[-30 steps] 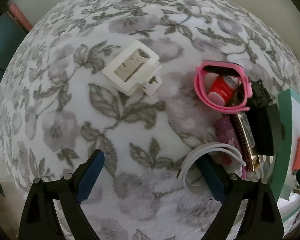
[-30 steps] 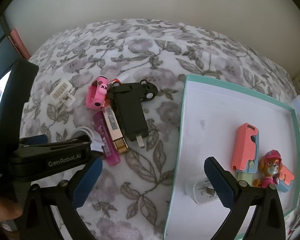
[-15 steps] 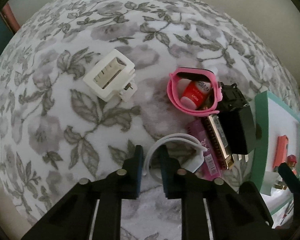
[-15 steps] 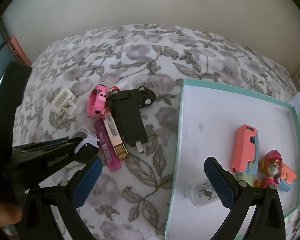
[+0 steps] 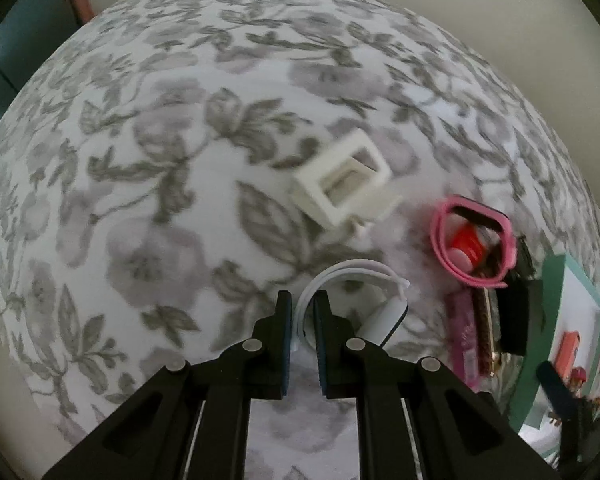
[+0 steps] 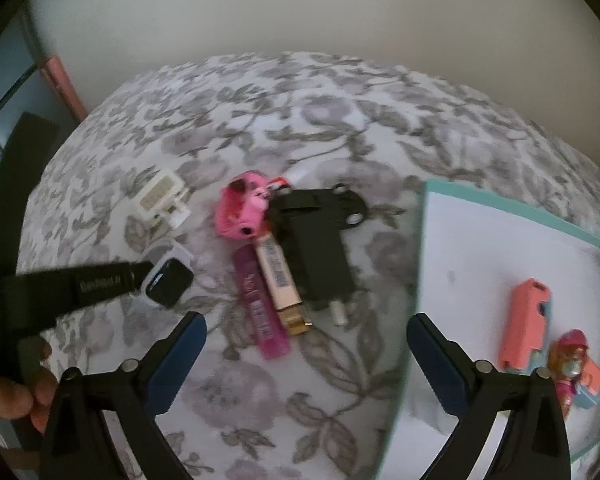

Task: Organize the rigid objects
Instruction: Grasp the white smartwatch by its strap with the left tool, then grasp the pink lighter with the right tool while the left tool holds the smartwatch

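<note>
While my left gripper point(image 5: 302, 312) clamps the white watch point(image 5: 382, 320) by its strap above the floral bed point(image 5: 148, 184), my right gripper point(image 6: 306, 344) hangs wide, jaws closing on nothing. Listed: white adapter point(image 5: 342, 182), pink band point(image 5: 472, 240), black charger point(image 6: 320, 268), tray point(image 6: 500, 208) holding pink block point(image 6: 526, 324).

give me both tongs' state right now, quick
left tongs: shut on the white watch strap.
right tongs: open and closing, nothing between them.
</note>
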### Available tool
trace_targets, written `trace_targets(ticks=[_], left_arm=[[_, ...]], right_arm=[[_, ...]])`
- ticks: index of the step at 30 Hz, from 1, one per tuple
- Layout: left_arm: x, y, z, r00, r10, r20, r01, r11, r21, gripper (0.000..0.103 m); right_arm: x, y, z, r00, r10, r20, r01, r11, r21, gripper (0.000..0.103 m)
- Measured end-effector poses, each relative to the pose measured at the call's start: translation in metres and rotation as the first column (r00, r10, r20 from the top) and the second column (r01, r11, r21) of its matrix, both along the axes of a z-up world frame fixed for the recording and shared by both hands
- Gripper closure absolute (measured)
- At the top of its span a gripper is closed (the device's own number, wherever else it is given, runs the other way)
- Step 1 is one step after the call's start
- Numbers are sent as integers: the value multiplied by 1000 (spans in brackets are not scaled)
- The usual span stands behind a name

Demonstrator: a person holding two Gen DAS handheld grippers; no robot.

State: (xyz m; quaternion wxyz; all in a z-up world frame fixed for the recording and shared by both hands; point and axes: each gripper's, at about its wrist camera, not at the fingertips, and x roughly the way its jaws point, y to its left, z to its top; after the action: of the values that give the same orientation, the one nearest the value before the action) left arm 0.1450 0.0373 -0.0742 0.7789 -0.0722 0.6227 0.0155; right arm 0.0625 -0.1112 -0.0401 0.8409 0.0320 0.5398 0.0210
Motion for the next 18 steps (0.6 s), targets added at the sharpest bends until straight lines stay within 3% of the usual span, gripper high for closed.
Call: trace_targets(ticks=[6,18], left_arm=[[7,15,-6,1000,18,-10,-18,1000,-18,92],[6,53,-14,999,28,-19,-29,998,-62,92]], right_arm=[[2,7,-24,998,13,-66,-11,999,37,22],[-1,11,-32,997,-9,-80,11,1000,18,48]])
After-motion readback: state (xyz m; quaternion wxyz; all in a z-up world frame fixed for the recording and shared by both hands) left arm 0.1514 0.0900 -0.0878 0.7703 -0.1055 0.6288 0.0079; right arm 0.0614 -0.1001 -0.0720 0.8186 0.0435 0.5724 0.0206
